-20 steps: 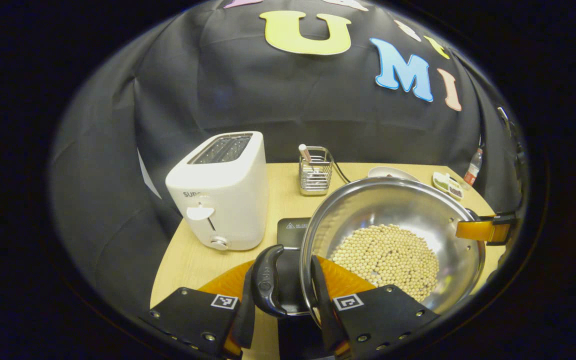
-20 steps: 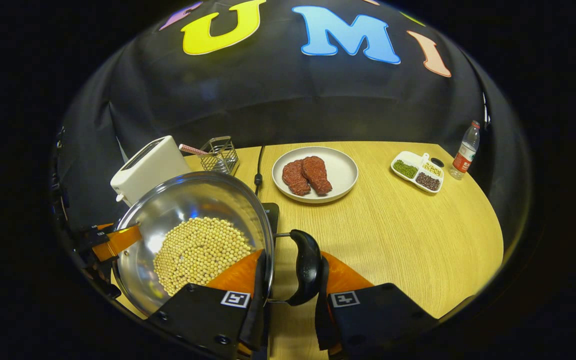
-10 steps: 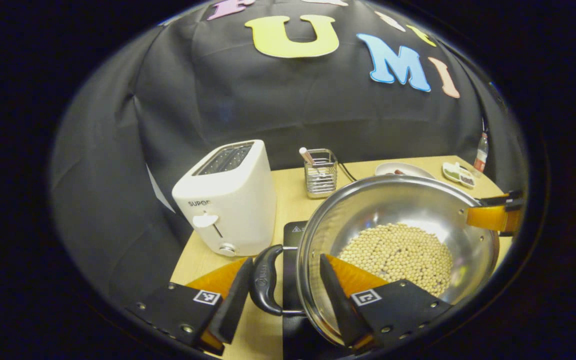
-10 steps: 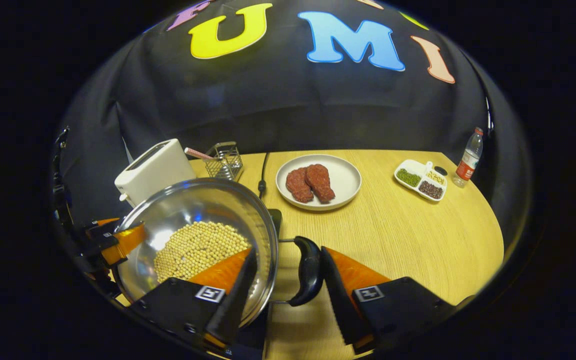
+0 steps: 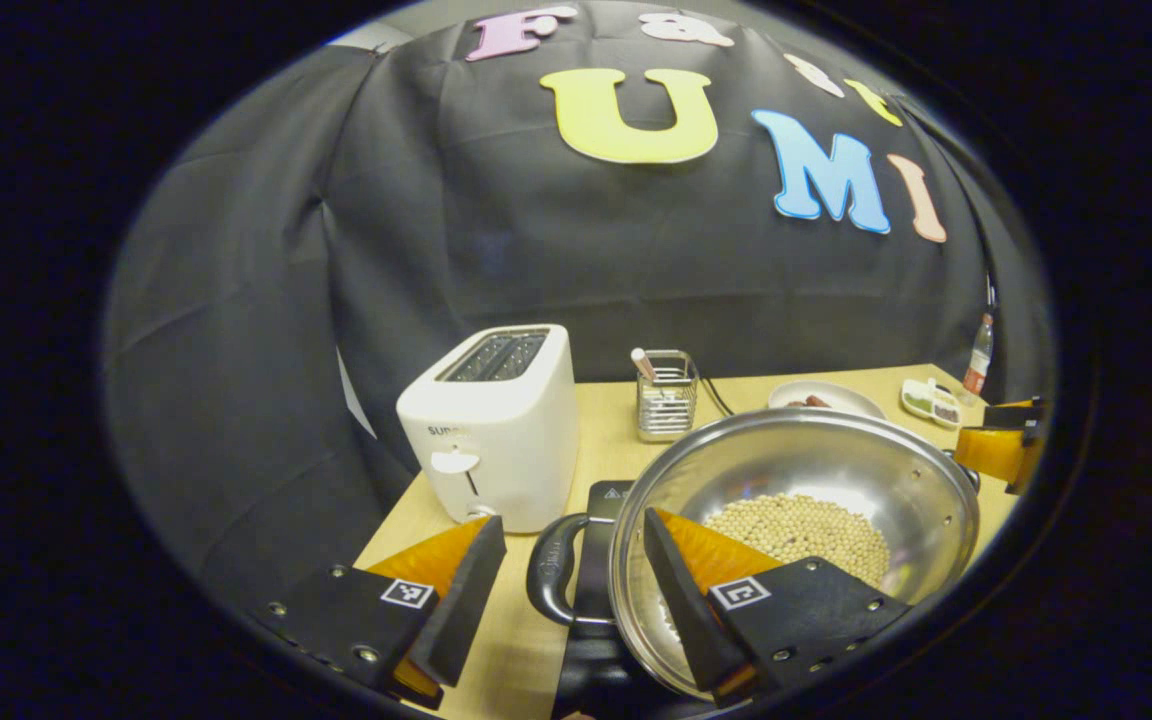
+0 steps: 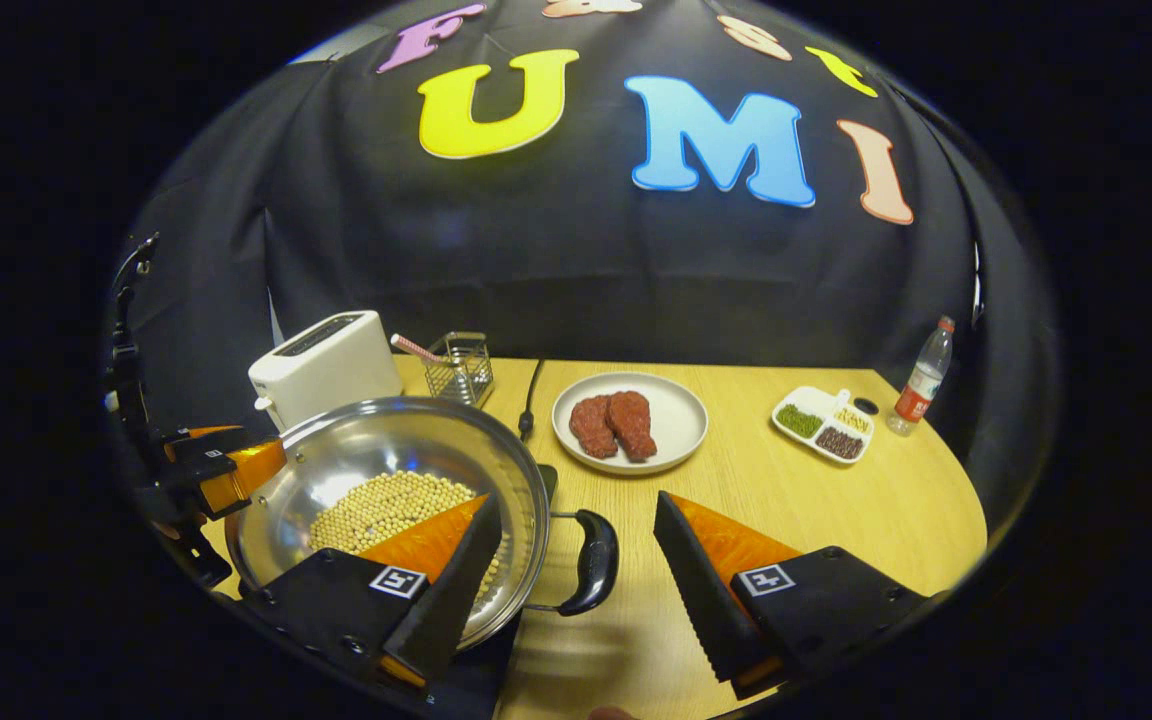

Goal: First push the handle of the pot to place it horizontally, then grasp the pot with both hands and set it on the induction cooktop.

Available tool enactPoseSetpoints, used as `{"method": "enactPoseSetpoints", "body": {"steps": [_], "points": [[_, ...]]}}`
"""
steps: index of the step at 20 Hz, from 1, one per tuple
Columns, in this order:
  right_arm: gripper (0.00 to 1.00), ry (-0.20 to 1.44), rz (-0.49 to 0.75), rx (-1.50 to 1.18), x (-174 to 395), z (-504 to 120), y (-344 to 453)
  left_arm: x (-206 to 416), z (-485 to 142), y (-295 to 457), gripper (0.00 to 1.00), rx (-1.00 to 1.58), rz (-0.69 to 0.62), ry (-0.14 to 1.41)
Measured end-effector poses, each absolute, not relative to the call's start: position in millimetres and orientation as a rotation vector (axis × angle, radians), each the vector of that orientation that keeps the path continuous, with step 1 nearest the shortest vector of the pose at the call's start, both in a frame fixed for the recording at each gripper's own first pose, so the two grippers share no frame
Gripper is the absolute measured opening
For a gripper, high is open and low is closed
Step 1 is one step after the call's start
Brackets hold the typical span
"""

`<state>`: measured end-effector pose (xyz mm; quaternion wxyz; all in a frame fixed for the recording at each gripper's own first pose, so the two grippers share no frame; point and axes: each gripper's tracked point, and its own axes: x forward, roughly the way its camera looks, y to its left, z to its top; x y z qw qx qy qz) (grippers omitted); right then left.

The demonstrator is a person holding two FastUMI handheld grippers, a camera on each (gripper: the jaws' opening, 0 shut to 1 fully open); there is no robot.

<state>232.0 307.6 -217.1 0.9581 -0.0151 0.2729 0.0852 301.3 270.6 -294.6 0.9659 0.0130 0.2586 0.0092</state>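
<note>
A steel pot (image 5: 836, 470) (image 6: 336, 470) with pale beans in it rests on the black induction cooktop (image 5: 604, 505) (image 6: 544, 482). In the left gripper view, one black side handle (image 5: 548, 580) lies between my left gripper's (image 5: 572, 520) open fingers, free of both. My right gripper (image 6: 576, 500) is open too. Its left finger reaches over the pot's rim, and the other black handle (image 6: 591, 562) lies loose in the gap. Each gripper also shows across the pot in the other's view: the right one (image 5: 1001, 450) and the left one (image 6: 221, 470).
A white toaster (image 5: 496, 430) (image 6: 321, 365) and a wire holder (image 5: 666, 408) (image 6: 461, 368) stand behind the pot. A plate of red meat (image 6: 629, 422), a divided dish (image 6: 824, 425) and a bottle (image 6: 921, 378) sit on the wooden table (image 6: 836, 520). A cable (image 6: 529, 400) runs back.
Both grippers were shut on the pot's side handles; they have opened wide, let go and drawn back. The pot now sits lower on the cooktop.
</note>
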Motion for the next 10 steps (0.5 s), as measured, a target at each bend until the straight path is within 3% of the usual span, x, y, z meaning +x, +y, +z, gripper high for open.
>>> {"method": "enactPoseSetpoints", "body": {"steps": [10], "points": [[0.99,0.31,0.147,-0.05,192,-123,227,250,-152,213,0.82,0.028,0.053,0.257]]}}
